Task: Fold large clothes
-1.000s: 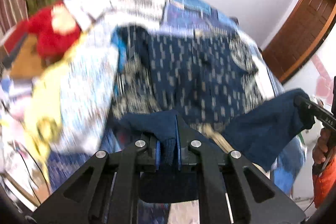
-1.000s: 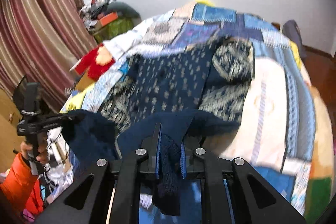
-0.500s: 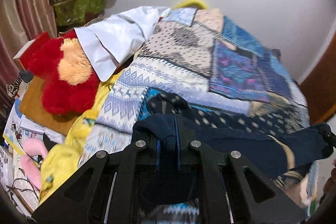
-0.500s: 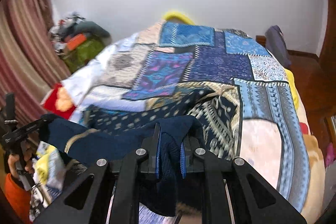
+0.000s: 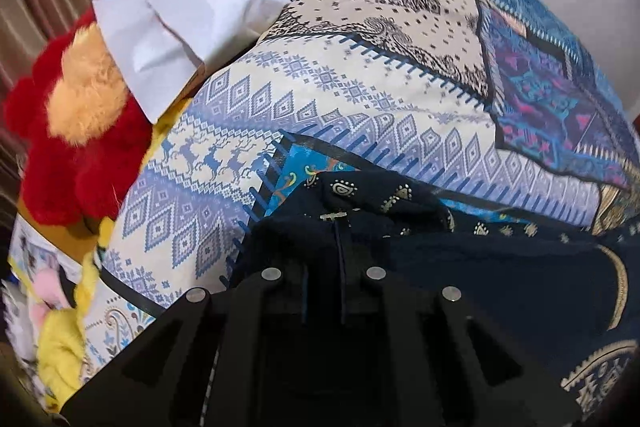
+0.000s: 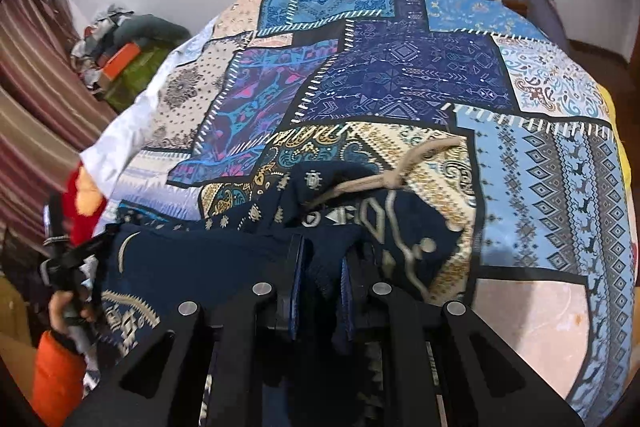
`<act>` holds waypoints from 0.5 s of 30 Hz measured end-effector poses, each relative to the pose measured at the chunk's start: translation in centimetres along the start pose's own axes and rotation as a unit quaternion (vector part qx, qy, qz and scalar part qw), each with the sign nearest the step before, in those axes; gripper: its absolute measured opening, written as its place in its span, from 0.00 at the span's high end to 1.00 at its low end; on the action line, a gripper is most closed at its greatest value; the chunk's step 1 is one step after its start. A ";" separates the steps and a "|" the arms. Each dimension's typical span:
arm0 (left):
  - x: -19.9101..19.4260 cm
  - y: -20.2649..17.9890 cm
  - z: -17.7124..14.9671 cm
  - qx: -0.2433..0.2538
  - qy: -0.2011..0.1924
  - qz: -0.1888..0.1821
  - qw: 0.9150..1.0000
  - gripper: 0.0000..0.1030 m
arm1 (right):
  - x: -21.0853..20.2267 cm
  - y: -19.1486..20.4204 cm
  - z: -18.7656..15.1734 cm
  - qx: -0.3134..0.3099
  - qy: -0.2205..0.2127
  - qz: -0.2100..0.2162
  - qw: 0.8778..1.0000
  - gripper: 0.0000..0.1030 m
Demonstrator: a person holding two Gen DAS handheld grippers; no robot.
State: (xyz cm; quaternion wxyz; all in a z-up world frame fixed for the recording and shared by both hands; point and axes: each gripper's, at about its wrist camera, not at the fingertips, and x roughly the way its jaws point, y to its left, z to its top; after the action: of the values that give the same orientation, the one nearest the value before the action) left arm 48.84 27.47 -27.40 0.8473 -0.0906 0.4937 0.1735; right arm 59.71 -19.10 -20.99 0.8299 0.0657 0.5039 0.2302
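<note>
Bedspread: patchwork quilt point(image 6: 420, 75) in blues, creams and purple fills most of both your views and carries the work.
Garment: dark navy garment point(image 6: 208, 267) with pale gold print lies bunched at the quilt's near edge, its top edge stretched taut between your two tools.
Room: pale wall behind the bed, striped curtain point(image 6: 32, 75) on the left of the right wrist view, a heap of clutter point(image 6: 124, 63) beside it.
Left gripper: your left gripper point(image 5: 322, 267) tips steeply down, fingers nearly together and clamped on a fold of the navy cloth.
Right gripper: your right gripper point(image 6: 322, 267) tips down likewise, blue pads pinched on another fold, which hangs between them.
Only in the left view: white sheet point(image 5: 180, 15), red and tan plush toy point(image 5: 76, 131), yellow cloth point(image 5: 60, 355) along the bed's side.
Only in the right view: your left hand point(image 6: 66, 311) around its handle, orange sleeve point(image 6: 56, 375) below, and a beige drawstring point(image 6: 384, 179) across the garment.
</note>
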 end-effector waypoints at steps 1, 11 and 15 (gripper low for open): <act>-0.1 -0.2 0.1 0.008 0.003 0.007 1.000 0.87 | -0.5 0.1 -0.2 -0.007 -0.001 -0.007 1.000 0.88; -5.6 0.6 1.3 0.026 -0.012 -0.029 0.999 0.83 | -10.1 -3.1 -1.2 -0.026 -0.067 -0.159 0.985 0.88; -9.6 0.7 0.8 0.046 -0.027 -0.050 0.997 0.76 | -10.9 1.3 -3.8 -0.100 -0.056 -0.133 0.984 0.88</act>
State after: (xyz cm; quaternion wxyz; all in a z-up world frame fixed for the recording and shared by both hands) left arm 44.89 26.45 -18.63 0.8715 -0.0716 0.4725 0.1104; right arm 51.81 -23.31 -13.64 0.8827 -0.0729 0.4349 0.1627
